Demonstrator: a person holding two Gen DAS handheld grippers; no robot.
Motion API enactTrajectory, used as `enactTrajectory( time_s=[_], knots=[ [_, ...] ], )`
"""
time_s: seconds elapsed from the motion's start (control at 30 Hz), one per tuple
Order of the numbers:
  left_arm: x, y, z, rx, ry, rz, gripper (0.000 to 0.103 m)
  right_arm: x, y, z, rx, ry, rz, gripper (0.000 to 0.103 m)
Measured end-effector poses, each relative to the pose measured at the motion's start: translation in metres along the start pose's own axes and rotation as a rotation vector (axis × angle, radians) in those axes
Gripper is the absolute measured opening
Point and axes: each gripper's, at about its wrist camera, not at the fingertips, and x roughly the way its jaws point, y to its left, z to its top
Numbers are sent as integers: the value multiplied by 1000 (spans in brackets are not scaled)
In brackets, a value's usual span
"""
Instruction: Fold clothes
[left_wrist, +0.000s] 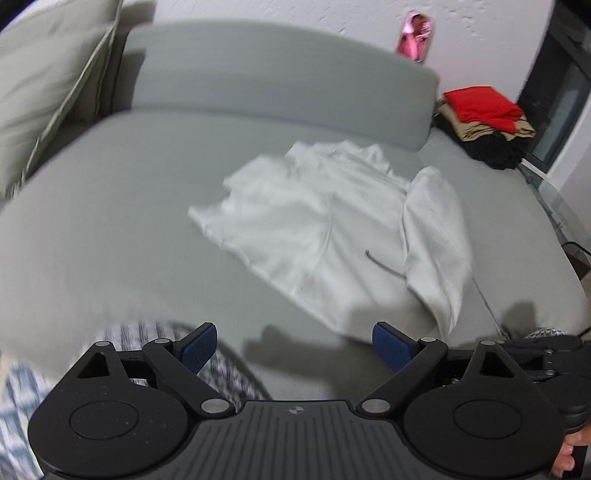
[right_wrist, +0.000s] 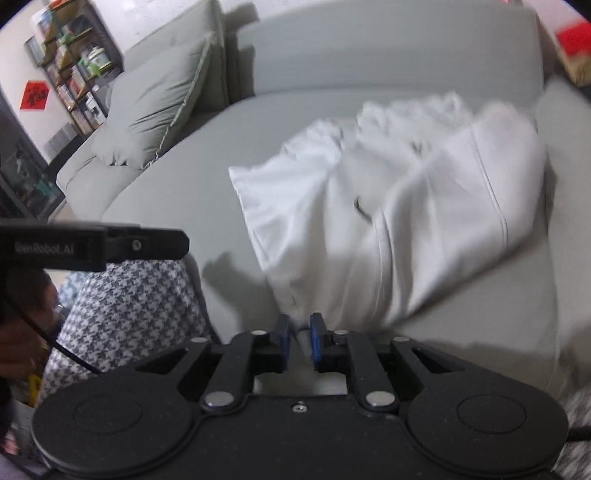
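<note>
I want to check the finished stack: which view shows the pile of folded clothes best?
The left wrist view: the pile of folded clothes sits whole beyond the couch, red on top. The right wrist view catches only its blurred red edge.

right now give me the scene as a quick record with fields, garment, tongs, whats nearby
surface: grey sofa seat
garment: white hoodie, spread on the seat, one side folded over
left tongs: open, nothing between the pads, short of the hoodie's near edge
right tongs: nearly closed around the hoodie's near edge; real pinch unclear
stack: red top on tan and black clothes, far right end of the sofa
cushion: grey-green pillow at the left end
</note>
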Motion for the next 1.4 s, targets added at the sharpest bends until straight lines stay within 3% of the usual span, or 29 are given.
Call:
enactTrajectory(
  time_s=[0.03,0.07,0.13,0.2,0.37,0.43,0.53,0.63,0.8,0.83,0.87,0.9,0.93,1.07,1.2,1.33,1.4],
  knots=[
    [2,2,-1,-19,2,-7,90,-5,-4,0,38,-3,23,31],
    [4,5,-2,-41,1,-18,88,-12,-8,1,73,-21,34,35],
    [10,8,3,-88,0,-45,82,-27,-17,1,113,-80,34,36],
    [21,12,9,-144,6,-68,65,-39,-25,4,154,-133,22,36],
    [53,31,26,-327,41,-97,61,-51,-43,18,218,-216,-29,35],
    [69,38,30,-386,82,-119,62,-46,-48,28,243,-227,-57,44],
    [87,42,32,-425,105,-156,63,-28,-53,46,256,-194,-69,61],
    [95,40,38,-430,90,-179,68,1,-50,67,225,-131,-131,63],
    [111,32,52,-404,83,-144,66,54,-42,102,141,-57,-377,67],
    [113,30,55,-387,83,-124,62,65,-41,106,114,-46,-428,64],
    [114,26,58,-359,83,-82,42,73,-41,108,84,-38,-480,54],
    [114,22,60,-328,83,-33,12,78,-41,108,54,-38,-528,13],
    [113,20,60,-304,78,-1,0,69,-47,104,85,-57,-529,7],
    [97,16,54,-257,18,73,1,22,-73,88,218,-152,-533,5],
    [72,10,41,-198,-23,122,0,-55,-125,37,525,-272,-490,5],
    [62,8,27,-94,12,239,0,-84,-159,-20,730,-216,-471,7],
    [57,14,23,-101,40,192,0,-91,-163,-38,759,-185,-477,12]
  ],
)
